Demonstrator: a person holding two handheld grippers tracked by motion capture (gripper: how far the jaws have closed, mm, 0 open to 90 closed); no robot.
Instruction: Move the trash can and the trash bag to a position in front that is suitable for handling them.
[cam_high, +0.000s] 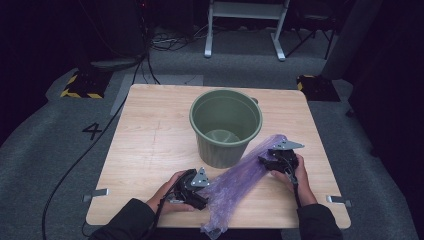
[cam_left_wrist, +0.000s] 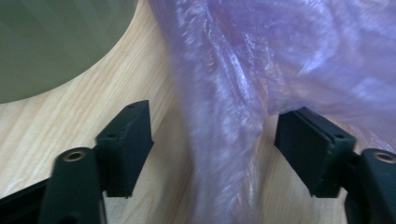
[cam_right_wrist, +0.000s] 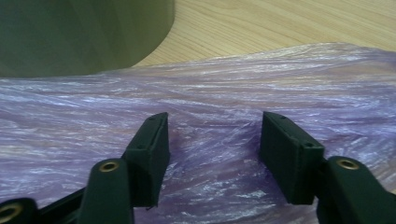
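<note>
We hold the left gripper (cam_high: 202, 196) and right gripper (cam_high: 266, 161) low over the table (cam_high: 150, 145); both jaws parted, astride the purple bag (cam_high: 235, 185) beside the bucket (cam_high: 226, 127), gripping nothing.

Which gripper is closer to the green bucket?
The right gripper, beside the green bucket near its base; the left gripper sits nearer the table's front edge.

A lab: taped floor markers (cam_high: 80, 86), cables (cam_high: 75, 160), grey carpet (cam_high: 45, 140).
</note>
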